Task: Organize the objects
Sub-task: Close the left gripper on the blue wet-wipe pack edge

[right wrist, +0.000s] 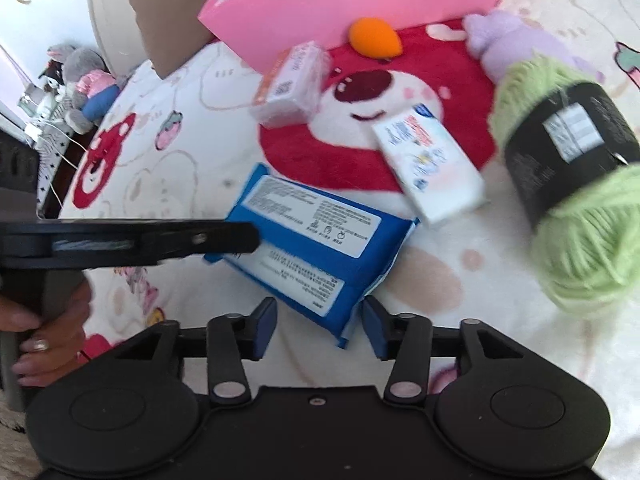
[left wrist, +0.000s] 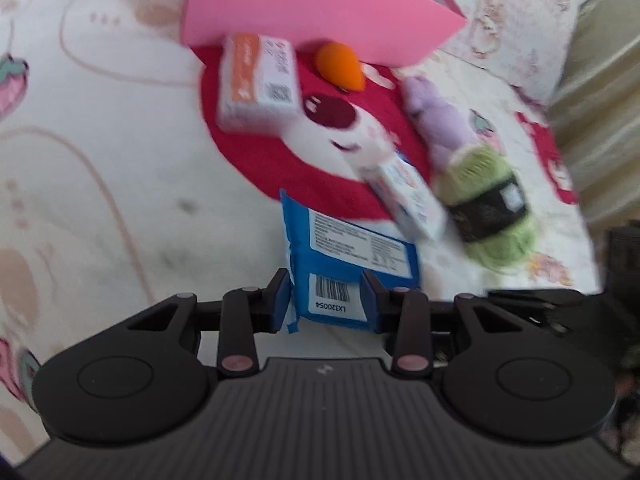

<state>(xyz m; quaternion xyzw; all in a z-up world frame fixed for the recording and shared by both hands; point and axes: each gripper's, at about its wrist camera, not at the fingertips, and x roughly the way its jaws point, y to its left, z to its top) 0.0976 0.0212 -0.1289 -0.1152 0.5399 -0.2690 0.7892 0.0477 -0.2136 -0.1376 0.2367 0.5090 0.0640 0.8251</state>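
Cream fleece printed with pink bears and strawberries covers the bed (left wrist: 120, 168), with a big red bear face (right wrist: 384, 92) at its middle. In the right wrist view, far left, a grey plush toy (right wrist: 82, 80) and white cables sit by a wall, and a tan pillow (right wrist: 160, 12) leans behind the bedding. A hand (right wrist: 48, 340) grips the handle of the left gripper (left wrist: 325, 296), which clamps the near end of a blue wipes pack (left wrist: 348, 256) by its barcode label; the pack's far end looks to be resting on the fleece. The right gripper (right wrist: 320, 322) stands released, its blue pads either side of the pack's corner without pressing it.

Moving rightward across the bear face: an orange-and-white box (left wrist: 260, 84), an orange egg-shaped sponge (left wrist: 340, 66), a white packet with red and blue print (right wrist: 430, 164), a lilac plush (left wrist: 436, 120) and a green yarn ball with a black band (right wrist: 568, 176). A pink box (left wrist: 316, 4) stands behind them, its top cut off by the frame.

Motion blur smears most labels; the printing on the packs cannot be read, and the lilac plush's shape is unclear.
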